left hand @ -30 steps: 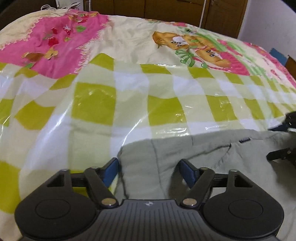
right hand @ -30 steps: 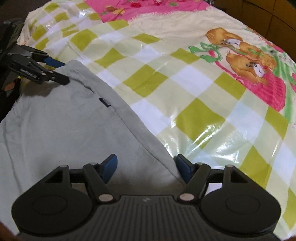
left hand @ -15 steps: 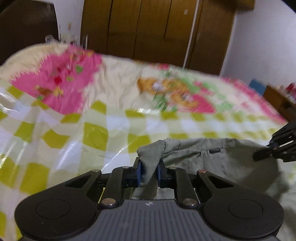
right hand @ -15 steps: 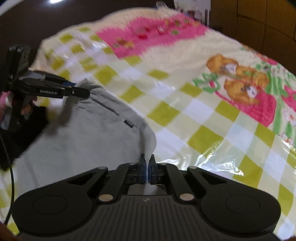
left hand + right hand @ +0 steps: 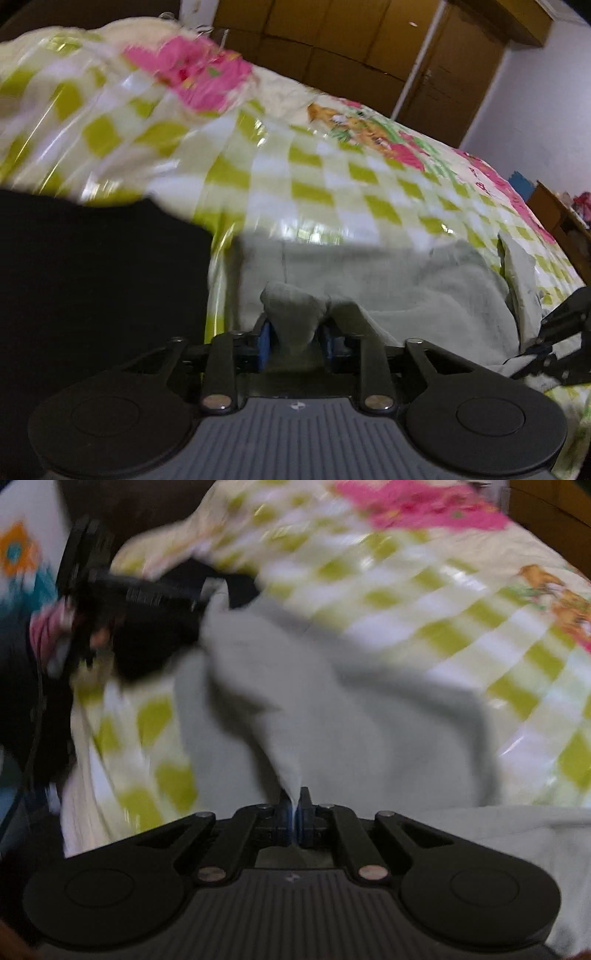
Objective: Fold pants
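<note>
The pale grey-green pants (image 5: 406, 291) lie on the checked bed cover (image 5: 332, 177), partly lifted. My left gripper (image 5: 293, 338) is shut on a bunched corner of the pants' edge. My right gripper (image 5: 294, 812) is shut on another corner of the pants (image 5: 314, 701), and the cloth hangs taut up from its blue pads. The right gripper shows at the right edge of the left wrist view (image 5: 561, 332). The left gripper shows at the upper left of the right wrist view (image 5: 147, 594). Both views are blurred by motion.
The bed cover (image 5: 443, 590) has yellow-green checks, pink patches and a cartoon print. Brown wardrobe doors (image 5: 351, 55) stand behind the bed. A dark shape (image 5: 92, 295) fills the left of the left wrist view. A wooden piece of furniture (image 5: 561, 218) stands at the right.
Both grippers went from open around the pants' edge to shut on it. They have lifted it and pulled it back toward the near side of the bed.
</note>
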A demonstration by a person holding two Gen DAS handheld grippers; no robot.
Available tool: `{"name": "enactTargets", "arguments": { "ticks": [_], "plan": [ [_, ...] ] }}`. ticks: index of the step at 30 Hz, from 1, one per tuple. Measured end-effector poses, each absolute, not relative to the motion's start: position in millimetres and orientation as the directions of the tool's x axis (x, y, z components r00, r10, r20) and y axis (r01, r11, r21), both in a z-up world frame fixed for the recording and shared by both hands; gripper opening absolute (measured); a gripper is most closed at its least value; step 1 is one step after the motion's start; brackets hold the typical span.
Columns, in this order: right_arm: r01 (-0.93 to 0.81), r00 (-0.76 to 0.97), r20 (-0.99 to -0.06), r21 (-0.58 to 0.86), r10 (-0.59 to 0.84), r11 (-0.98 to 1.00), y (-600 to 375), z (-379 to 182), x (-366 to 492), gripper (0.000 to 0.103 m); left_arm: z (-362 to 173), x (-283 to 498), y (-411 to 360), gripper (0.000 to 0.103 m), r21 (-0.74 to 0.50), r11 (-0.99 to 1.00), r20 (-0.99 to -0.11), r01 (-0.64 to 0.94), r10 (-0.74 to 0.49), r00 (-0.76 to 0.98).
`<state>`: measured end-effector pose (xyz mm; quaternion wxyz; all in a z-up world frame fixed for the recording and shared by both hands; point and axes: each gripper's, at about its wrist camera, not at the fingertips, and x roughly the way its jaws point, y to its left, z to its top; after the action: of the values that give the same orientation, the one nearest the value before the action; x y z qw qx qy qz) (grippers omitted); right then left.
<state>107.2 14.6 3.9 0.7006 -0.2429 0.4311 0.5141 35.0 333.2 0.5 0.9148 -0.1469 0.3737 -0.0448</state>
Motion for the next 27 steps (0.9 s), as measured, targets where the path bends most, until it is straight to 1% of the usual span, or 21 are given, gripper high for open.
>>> {"name": "enactTargets", "arguments": {
  "ticks": [1, 3, 8, 11, 13, 16, 20, 22, 24, 25, 27],
  "plan": [
    [-0.939, 0.102, -0.858, 0.085, 0.504, 0.334, 17.7, 0.2, 97.6, 0.011, -2.4, 27.8, 332.3, 0.045, -0.295, 0.955, -0.678, -0.034, -0.184, 0.712],
    [-0.954, 0.092, -0.865, 0.064, 0.494, 0.291, 21.8, -3.0, 85.6, 0.019, -6.7, 18.1, 331.4, 0.049, -0.279, 0.959, -0.693, -0.051, -0.164, 0.702],
    [-0.944, 0.091, -0.863, 0.083, 0.496, 0.318, 18.2, 1.2, 84.3, 0.019, -11.9, 7.5, 336.2, 0.051, -0.256, 0.96, -0.709, -0.111, -0.109, 0.697],
    [-0.95, 0.097, -0.872, 0.062, 0.479, 0.306, 18.9, -0.3, 76.8, 0.02, -11.0, -0.7, 338.3, 0.051, -0.208, 0.965, -0.719, -0.162, -0.038, 0.694],
    [-0.953, 0.1, -0.882, 0.05, 0.461, 0.3, 16.4, -4.8, 72.8, 0.023, -7.7, -9.1, 339.8, 0.051, -0.208, 0.963, -0.711, -0.171, -0.029, 0.703],
    [-0.945, 0.1, -0.882, 0.06, 0.46, 0.32, 11.2, -6.1, 73.1, 0.023, 3.2, -22.8, 336.4, 0.051, -0.17, 0.967, -0.691, -0.19, 0.02, 0.723],
    [-0.943, 0.099, -0.873, 0.071, 0.478, 0.325, 7.6, 0.7, 70.8, 0.025, 27.8, -36.4, 329.8, 0.051, -0.146, 0.968, -0.626, -0.203, 0.069, 0.777],
    [-0.946, 0.102, -0.869, 0.065, 0.484, 0.317, 9.4, 3.0, 68.1, 0.026, 39.9, -35.6, 323.4, 0.052, -0.156, 0.972, -0.588, -0.178, 0.053, 0.807],
    [-0.945, 0.093, -0.864, 0.08, 0.495, 0.317, 13.0, 2.5, 67.6, 0.027, 44.6, -29.0, 312.7, 0.054, -0.158, 0.978, -0.571, -0.134, 0.021, 0.821],
    [-0.943, 0.088, -0.861, 0.09, 0.501, 0.32, 15.8, 1.2, 67.6, 0.027, 42.4, -22.8, 304.7, 0.056, -0.158, 0.982, -0.574, -0.102, -0.007, 0.819],
    [-0.939, 0.078, -0.855, 0.11, 0.513, 0.326, 21.2, -1.8, 67.8, 0.027, 28.3, -6.8, 287.2, 0.056, -0.147, 0.988, -0.617, -0.041, -0.059, 0.785]
  ]
}}
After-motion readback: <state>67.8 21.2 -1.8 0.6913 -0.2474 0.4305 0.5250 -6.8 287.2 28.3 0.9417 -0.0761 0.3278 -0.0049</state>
